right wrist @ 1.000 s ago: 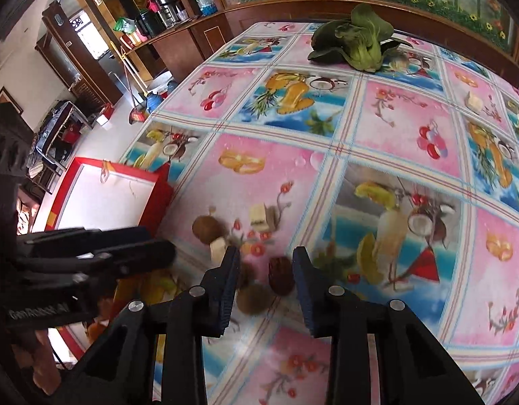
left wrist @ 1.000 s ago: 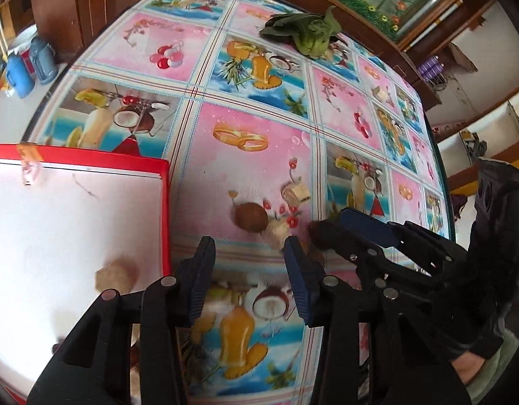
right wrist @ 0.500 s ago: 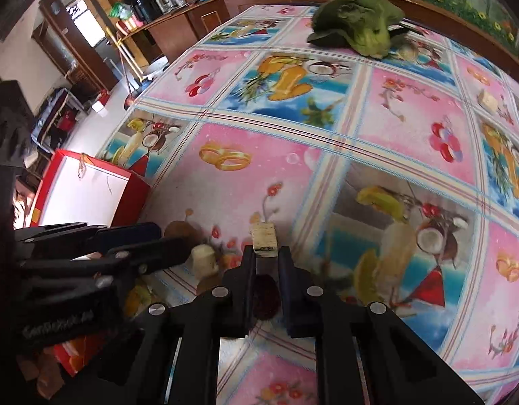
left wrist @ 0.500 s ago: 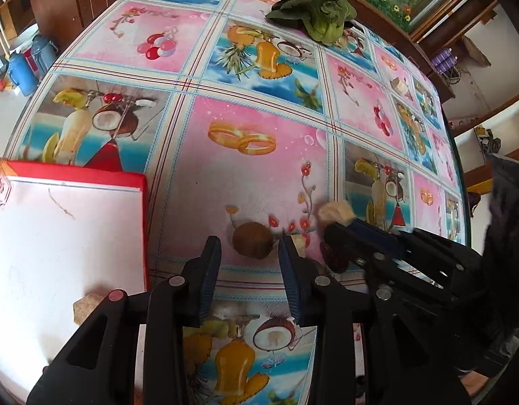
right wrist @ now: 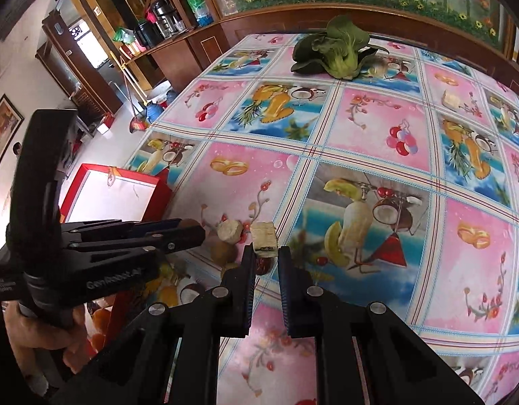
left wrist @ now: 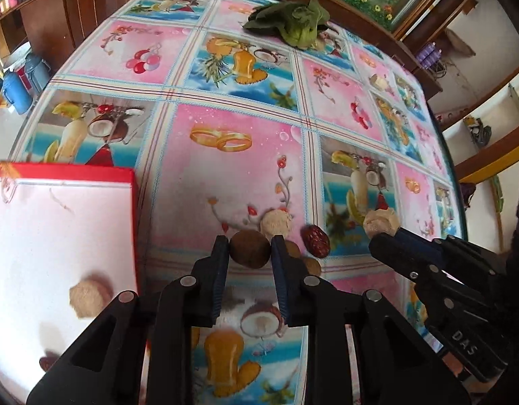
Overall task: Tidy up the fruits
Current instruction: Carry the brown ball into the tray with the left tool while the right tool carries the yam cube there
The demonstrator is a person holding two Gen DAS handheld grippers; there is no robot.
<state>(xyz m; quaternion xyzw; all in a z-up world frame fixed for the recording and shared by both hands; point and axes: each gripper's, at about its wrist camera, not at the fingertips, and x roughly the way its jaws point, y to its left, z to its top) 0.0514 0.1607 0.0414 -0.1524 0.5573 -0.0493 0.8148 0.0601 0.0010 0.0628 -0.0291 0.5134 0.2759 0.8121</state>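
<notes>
My left gripper [left wrist: 250, 248] is shut on a round brown fruit [left wrist: 249, 249] at table level. A pale fruit chunk [left wrist: 276, 224] and a red date [left wrist: 315, 240] lie just beyond it. My right gripper [right wrist: 265, 256] is shut on a pale fruit cube [right wrist: 264, 239], held above the date [right wrist: 261, 265]. It also shows in the left wrist view [left wrist: 381, 224]. The red box [left wrist: 56, 236] with a white inside sits at the left and holds a pale chunk [left wrist: 88, 296] and a dark fruit [left wrist: 47, 361].
A leafy green vegetable [left wrist: 289, 23] lies at the table's far end. Another pale chunk [right wrist: 452, 99] sits far right. Small brown fruits [left wrist: 311, 265] lie by my left finger. Wooden cabinets [right wrist: 198, 44] border the colourful tablecloth [left wrist: 245, 128].
My left gripper moved forward and closed on the brown fruit. My right gripper closed on the pale cube and lifted it off the table.
</notes>
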